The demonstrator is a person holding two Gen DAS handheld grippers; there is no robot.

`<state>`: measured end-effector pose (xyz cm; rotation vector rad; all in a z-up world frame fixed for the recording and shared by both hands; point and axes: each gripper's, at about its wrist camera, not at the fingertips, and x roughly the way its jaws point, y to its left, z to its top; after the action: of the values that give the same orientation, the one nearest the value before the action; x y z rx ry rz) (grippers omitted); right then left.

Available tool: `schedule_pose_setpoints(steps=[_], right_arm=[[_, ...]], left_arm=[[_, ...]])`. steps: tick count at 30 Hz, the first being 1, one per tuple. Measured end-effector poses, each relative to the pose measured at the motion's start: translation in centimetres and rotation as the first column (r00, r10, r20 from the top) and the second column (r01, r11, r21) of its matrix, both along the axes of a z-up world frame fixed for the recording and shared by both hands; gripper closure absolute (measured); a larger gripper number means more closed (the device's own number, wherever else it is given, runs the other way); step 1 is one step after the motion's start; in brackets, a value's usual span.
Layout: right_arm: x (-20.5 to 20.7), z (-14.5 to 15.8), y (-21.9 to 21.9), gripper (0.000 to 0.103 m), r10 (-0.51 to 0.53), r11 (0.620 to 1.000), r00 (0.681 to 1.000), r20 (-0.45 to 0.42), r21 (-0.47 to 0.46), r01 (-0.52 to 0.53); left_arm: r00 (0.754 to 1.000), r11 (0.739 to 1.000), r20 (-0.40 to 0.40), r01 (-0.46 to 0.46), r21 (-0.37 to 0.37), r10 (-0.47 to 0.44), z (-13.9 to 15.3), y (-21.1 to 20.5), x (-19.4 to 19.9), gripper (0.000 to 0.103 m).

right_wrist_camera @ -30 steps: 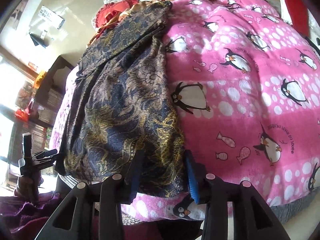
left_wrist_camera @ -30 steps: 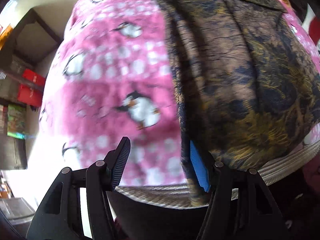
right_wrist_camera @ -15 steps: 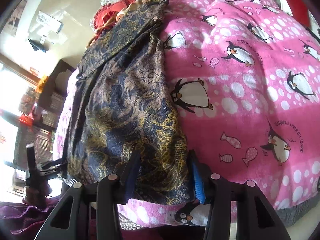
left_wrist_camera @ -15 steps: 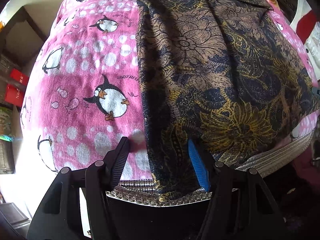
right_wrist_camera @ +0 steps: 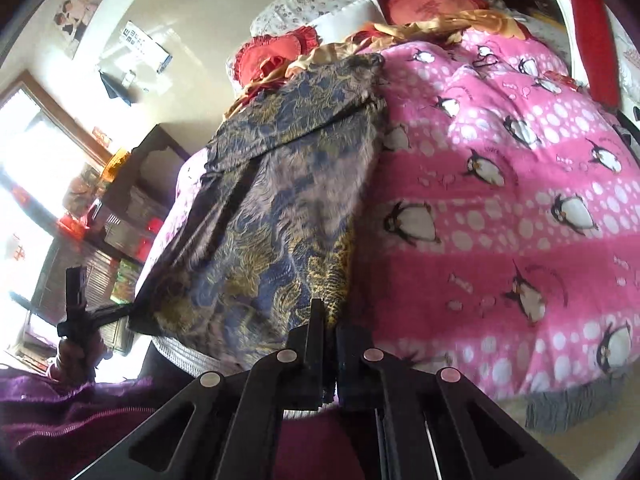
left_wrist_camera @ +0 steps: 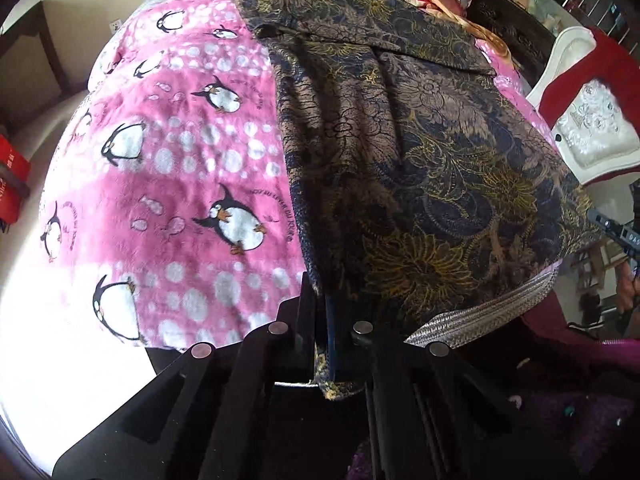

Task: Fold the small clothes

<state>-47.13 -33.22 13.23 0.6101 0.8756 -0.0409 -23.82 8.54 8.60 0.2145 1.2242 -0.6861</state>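
A dark garment with a gold and brown flower print (left_wrist_camera: 420,168) lies lengthwise on a pink penguin blanket (left_wrist_camera: 180,168). My left gripper (left_wrist_camera: 322,300) is shut on its near left corner, and a flap of the cloth hangs below the jaws. My right gripper (right_wrist_camera: 326,320) is shut on the garment (right_wrist_camera: 272,216) at its near right corner. The near hem is lifted slightly off the blanket (right_wrist_camera: 500,220). In the right wrist view the left gripper (right_wrist_camera: 76,304) shows at the far left, held by a hand.
Red and floral pillows (right_wrist_camera: 360,4) lie at the head of the bed. A grey woven edge (left_wrist_camera: 480,312) runs along the bed's near side. A white and red chair (left_wrist_camera: 588,120) stands to the right, dark shelves (right_wrist_camera: 132,208) to the left. A purple sleeve (right_wrist_camera: 68,412) is close below.
Both grippers have gone from open around the garment's near edge to shut on it. Both have risen and pulled back, lifting the hem.
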Motion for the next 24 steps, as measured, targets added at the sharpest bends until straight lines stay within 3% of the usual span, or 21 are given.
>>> schedule_pose_setpoints(steps=[5,9,15,24], right_arm=[[0.7,-3.6,-0.1,0.099,-0.012,0.999,0.996,-0.092,0.046,0.016],[1.7,-3.3,-0.3,0.099,-0.003,0.999,0.996,-0.089,0.046,0.007],[4.1,-0.4,-1.9,0.099,-0.021,0.999,1.0,-0.004,0.036,0.022],[9.9,1.9,-3.4,0.099,-0.032,0.999,0.998,0.047,0.002,0.032]], left_arm=[[0.997,0.999,-0.067,-0.045,-0.001,0.045,-2.7,0.1,0.6,0.101],[0.996,0.998,-0.078,-0.053,-0.019,0.052,-2.5,0.2,0.7,0.101],[0.997,0.998,0.055,-0.058,0.036,0.056,-0.3,-1.4,2.0,0.101],[0.97,0.993,0.233,-0.089,0.076,0.069,1.8,-4.6,4.9,0.101]])
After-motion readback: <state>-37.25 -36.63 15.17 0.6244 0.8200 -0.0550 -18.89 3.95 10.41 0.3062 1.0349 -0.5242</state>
